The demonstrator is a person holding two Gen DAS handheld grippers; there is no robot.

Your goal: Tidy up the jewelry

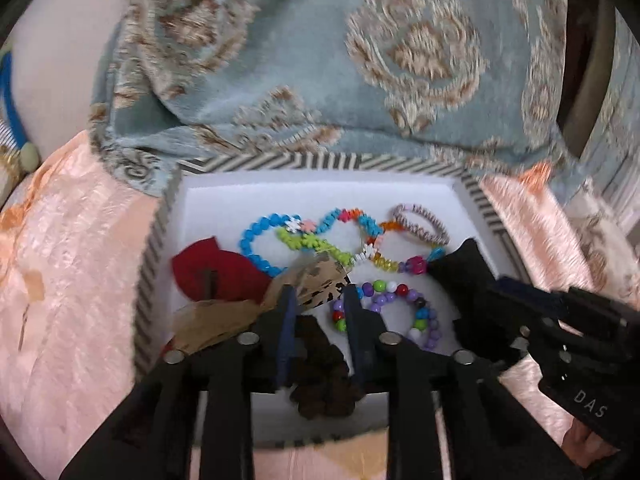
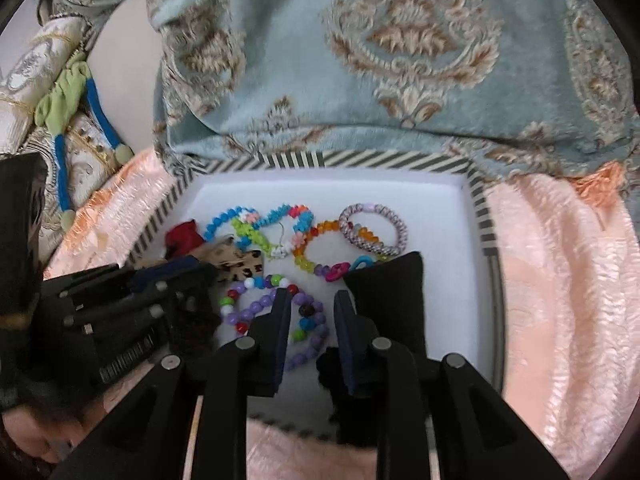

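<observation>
A striped box (image 1: 256, 162) (image 2: 360, 159) with a white inside holds several bead bracelets. A blue and green flower bracelet (image 1: 260, 240) (image 2: 240, 224), an orange and rainbow one (image 1: 384, 256) (image 2: 316, 248), a braided purple one (image 1: 420, 226) (image 2: 374, 232) and a purple multicolour one (image 1: 400, 308) (image 2: 256, 308) lie there. My left gripper (image 1: 320, 300) is open above a dark brown scrunchie (image 1: 320, 380) and a leopard-print piece (image 1: 320, 280) (image 2: 244, 266). My right gripper (image 2: 310, 300) is open over the purple bracelet.
A red cloth piece (image 1: 216, 272) (image 2: 182, 236) and a black cushion (image 1: 460, 276) (image 2: 392, 292) lie in the box. The box rests on peach fabric (image 1: 80, 260) (image 2: 560, 260). A blue patterned cushion (image 1: 320, 60) (image 2: 360, 60) stands behind it.
</observation>
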